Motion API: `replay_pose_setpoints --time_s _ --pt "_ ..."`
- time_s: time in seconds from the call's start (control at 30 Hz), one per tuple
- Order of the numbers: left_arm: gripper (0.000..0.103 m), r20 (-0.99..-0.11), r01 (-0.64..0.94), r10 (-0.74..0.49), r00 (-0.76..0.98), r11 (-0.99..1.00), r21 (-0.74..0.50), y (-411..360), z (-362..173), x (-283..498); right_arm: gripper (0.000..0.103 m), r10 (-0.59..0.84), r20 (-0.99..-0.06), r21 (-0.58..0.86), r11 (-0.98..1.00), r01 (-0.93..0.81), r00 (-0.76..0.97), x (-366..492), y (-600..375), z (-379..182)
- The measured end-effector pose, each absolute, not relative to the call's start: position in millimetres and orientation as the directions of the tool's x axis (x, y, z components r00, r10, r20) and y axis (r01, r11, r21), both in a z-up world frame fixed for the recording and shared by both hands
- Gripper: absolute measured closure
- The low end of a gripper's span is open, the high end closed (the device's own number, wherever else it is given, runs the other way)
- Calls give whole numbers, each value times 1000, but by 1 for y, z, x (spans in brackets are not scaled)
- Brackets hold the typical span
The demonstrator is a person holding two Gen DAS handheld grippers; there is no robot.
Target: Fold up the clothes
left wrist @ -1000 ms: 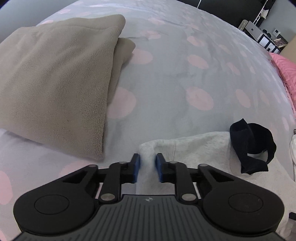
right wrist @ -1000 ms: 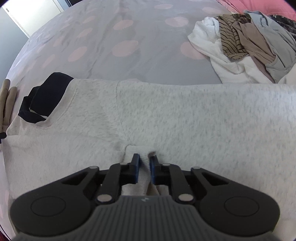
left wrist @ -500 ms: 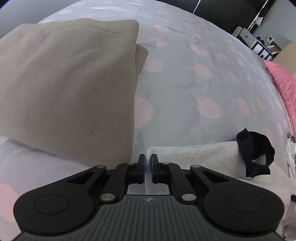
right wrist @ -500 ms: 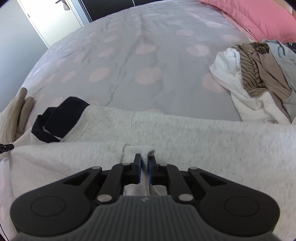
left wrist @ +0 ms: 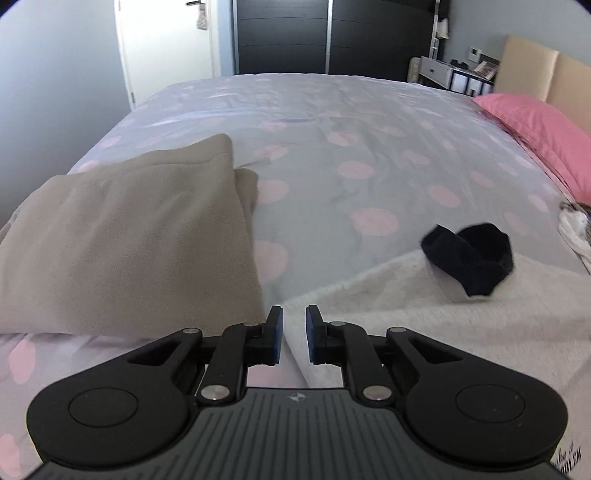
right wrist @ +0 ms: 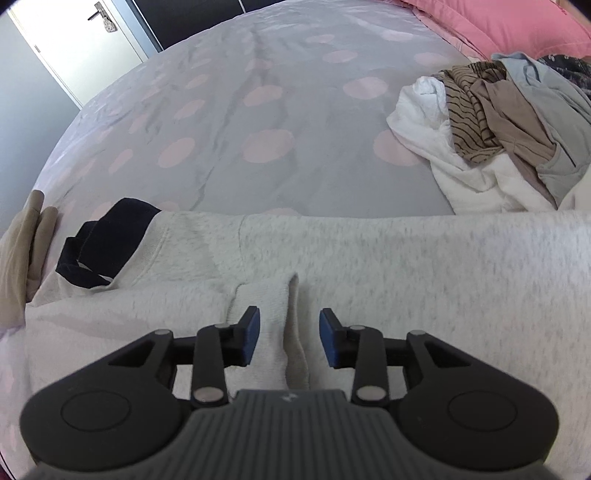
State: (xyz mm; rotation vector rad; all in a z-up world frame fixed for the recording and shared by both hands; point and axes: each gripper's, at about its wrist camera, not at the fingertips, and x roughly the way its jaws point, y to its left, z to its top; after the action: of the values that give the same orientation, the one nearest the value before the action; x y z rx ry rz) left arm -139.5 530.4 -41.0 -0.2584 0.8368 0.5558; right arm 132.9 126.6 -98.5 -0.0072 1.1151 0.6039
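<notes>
On a bed with a grey, pink-spotted cover [right wrist: 229,122], the right gripper [right wrist: 289,334] hangs with its fingers spread wide over a raised fold of a pale grey sweatshirt [right wrist: 406,280], touching neither side of the ridge. The left gripper [left wrist: 291,334] sits at the sweatshirt's [left wrist: 424,325] corner edge, fingers a narrow gap apart (cloth lies between them, though no pad is seen pressing it). The garment lies flat across the near edge of the bed, its black collar [right wrist: 99,240] toward the left. Just beyond the left gripper rests a folded beige fleece [left wrist: 129,251]. Farther off on the right, a heap of unfolded clothes [right wrist: 491,122] waits near a pink pillow [left wrist: 532,129]. A white door [left wrist: 166,44] and dark wardrobe [left wrist: 332,33] stand behind.
</notes>
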Motion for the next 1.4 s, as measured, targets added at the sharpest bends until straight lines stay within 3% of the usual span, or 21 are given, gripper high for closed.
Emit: replay_pose_setpoints --time_s 0.17,0.43,0.73,0.87,1.1,1.27,1.4 --pt "88 -782 -418 306 543 906 65 482 -46 -149 59 456 -842 297 838 -458 288 120 120 -97" --pt "81 -791 -271 336 512 937 223 417 -66 -172 59 438 -857 283 841 -460 273 104 112 -104" --pt "65 -792 -87 431 433 894 439 375 -123 -180 50 429 -868 273 833 -482 251 91 110 -115" --pt "63 -755 -55 497 428 848 527 369 -135 -176 50 429 -867 273 835 -478 252 91 110 -115" --pt "63 -674 3 602 427 745 667 359 -156 -169 50 424 -868 270 840 -471 259 93 111 -116" --pt "84 -653 18 621 433 719 695 357 -160 -169 50 431 -864 281 841 -462 260 96 112 -118" --pt "91 -640 11 622 450 713 701 356 -156 -172 57 451 -858 310 836 -453 246 101 117 -124"
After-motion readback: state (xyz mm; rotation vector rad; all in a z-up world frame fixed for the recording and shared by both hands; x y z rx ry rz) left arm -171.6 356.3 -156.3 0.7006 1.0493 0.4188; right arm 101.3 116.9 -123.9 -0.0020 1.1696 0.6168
